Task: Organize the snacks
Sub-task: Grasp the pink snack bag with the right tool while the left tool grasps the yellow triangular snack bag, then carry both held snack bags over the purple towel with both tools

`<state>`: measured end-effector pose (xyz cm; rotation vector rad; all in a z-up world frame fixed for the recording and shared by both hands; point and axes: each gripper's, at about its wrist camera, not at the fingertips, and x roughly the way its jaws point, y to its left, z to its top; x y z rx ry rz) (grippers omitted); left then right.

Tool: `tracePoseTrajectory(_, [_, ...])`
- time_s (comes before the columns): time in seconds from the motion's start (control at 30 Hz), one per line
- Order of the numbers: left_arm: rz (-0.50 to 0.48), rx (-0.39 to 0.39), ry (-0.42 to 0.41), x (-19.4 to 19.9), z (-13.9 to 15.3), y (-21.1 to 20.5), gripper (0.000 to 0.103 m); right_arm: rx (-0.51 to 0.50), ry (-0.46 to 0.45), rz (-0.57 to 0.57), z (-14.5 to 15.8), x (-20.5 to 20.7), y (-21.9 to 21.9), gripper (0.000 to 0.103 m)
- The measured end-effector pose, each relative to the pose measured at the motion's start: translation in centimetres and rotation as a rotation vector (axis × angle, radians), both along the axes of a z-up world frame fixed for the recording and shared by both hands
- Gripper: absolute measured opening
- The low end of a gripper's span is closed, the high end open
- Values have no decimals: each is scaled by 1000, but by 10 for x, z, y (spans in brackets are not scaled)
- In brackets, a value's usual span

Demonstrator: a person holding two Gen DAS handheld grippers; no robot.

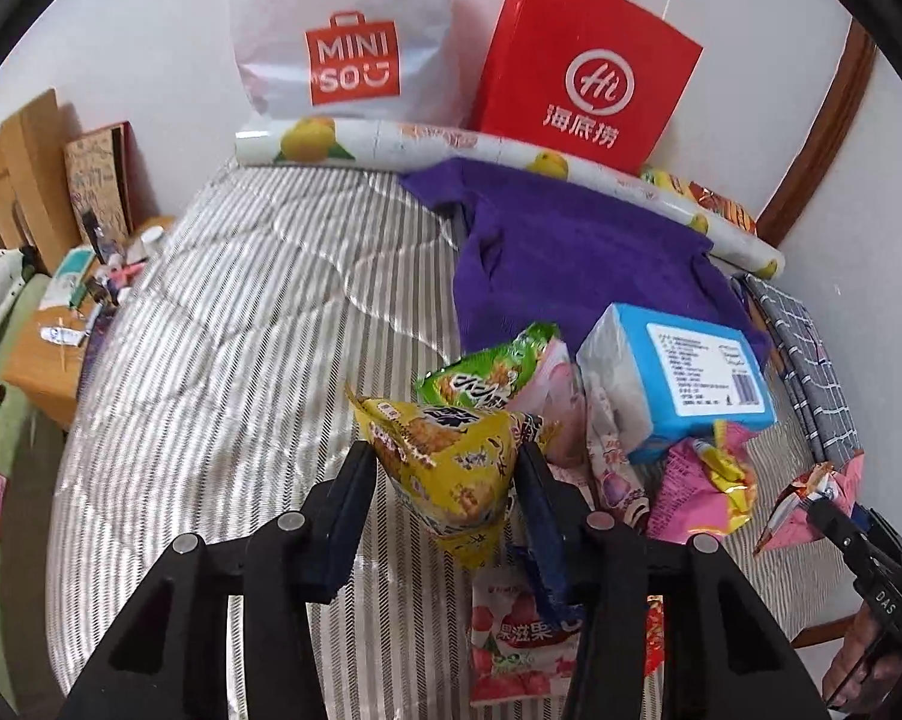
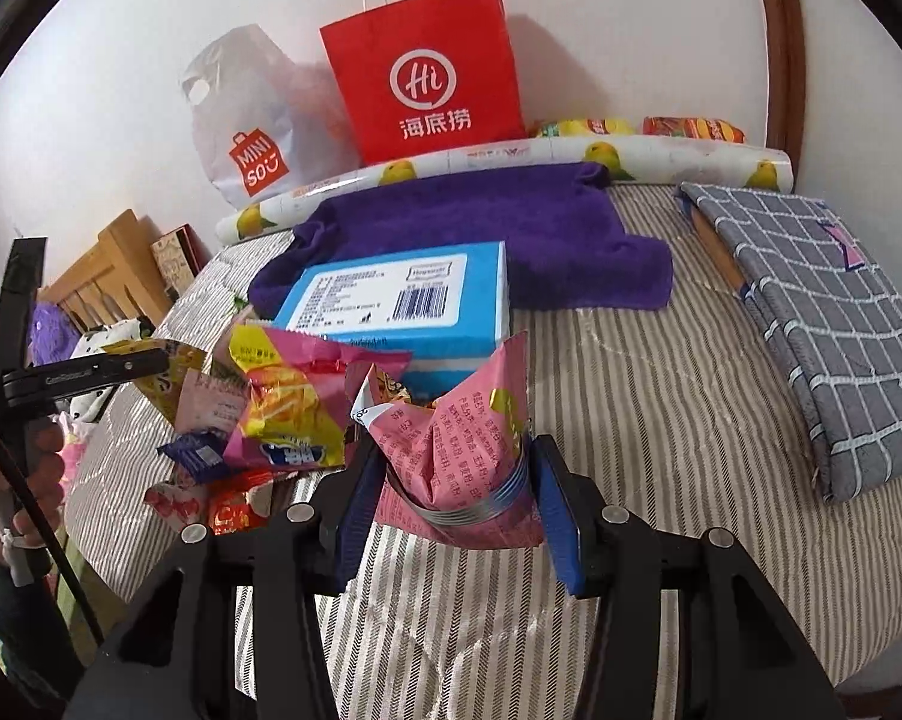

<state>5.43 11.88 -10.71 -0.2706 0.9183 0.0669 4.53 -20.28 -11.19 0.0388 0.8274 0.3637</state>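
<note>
Black fingers of the left gripper (image 1: pixel 447 480) pinched a yellow snack packet (image 1: pixel 444 468), just in front of the blue box (image 1: pixel 679 372). Right of that box, the right gripper (image 2: pixel 460 492) clamped a pink snack packet (image 2: pixel 463 450).

A striped quilted bed (image 1: pixel 222 312) stands against a plain white wall (image 1: pixel 150 30). A wooden headboard (image 1: pixel 24 162) and wooden bedside table (image 1: pixel 36 372) sit at its left edge; a curved brown wooden frame (image 2: pixel 781 60) rises at the far right corner.

Striped bedding (image 1: pixel 222 324) open leftward, snack pile (image 1: pixel 679 480) apparently crowding right, red bag (image 1: pixel 583 72) behind.
</note>
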Motion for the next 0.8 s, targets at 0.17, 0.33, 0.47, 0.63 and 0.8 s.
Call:
tracePoseTrajectory(0.17, [-25,-7,-23,-3,17,-12,45,0,-16,5,11,2,1,49])
tracePoseTrajectory(0.33, [-63,-19,-54,-1,36,-30,45,4,-48,11,27,4,0,49])
tracePoseTrajectory(0.47, [-105,-25,-70,5,49,-47,45,8,-62,12,38,8,3,49])
tracePoseTrajectory(0.63, [-141,-26,-85,16,62,-62,44,3,-84,6,53,17,6,49])
tracePoseTrajectory(0.8, [-170,-32,-90,31,71,-75,44,13,-106,14,68,29,11,49])
